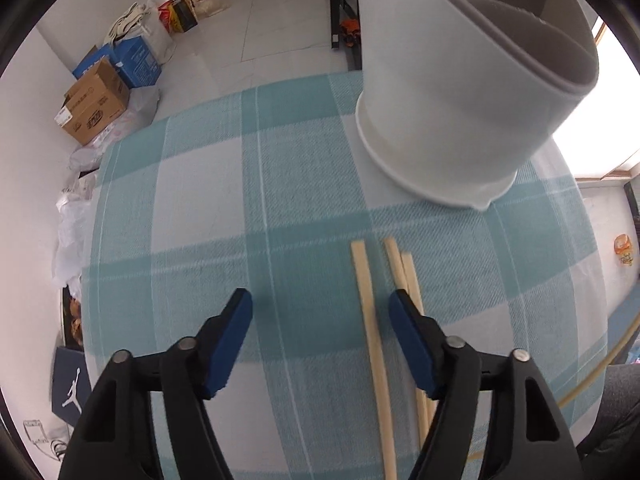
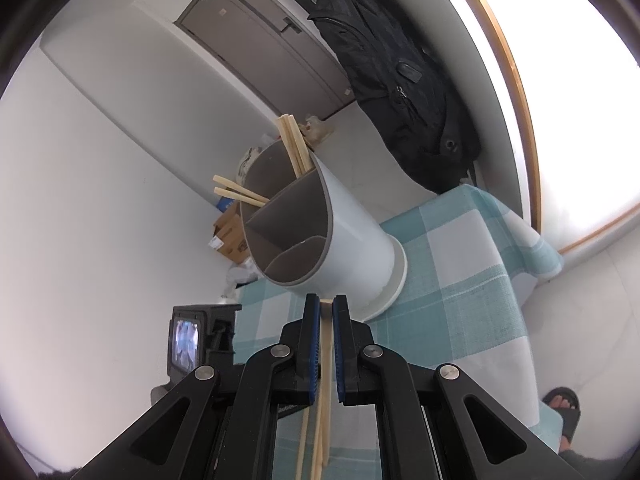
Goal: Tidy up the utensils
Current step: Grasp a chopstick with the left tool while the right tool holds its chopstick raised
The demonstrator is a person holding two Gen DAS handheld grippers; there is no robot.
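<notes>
Pale wooden chopstick point(image 2: 326, 344) clamped between the blue pads of the right gripper point(image 2: 327, 308), jaws closed narrow on it, its squared end just short of the tall white cylindrical utensil holder with a grey divided interior point(image 2: 352, 232). More of the same wooden sticks point(image 2: 298, 150) standing in the far compartment of that holder, two others point(image 2: 240, 194) leaning out of the compartment beside it. Three loose wooden chopsticks point(image 1: 372, 320) lying flat on the teal-and-white checked tablecloth point(image 1: 240, 200), near the holder's base point(image 1: 424, 184). Left gripper point(image 1: 320, 304) wide open above the cloth, holding nothing, one stick between its pads, untouched. Beyond the holder: brown cardboard boxes point(image 1: 94, 104), black backpack point(image 2: 400, 76).
</notes>
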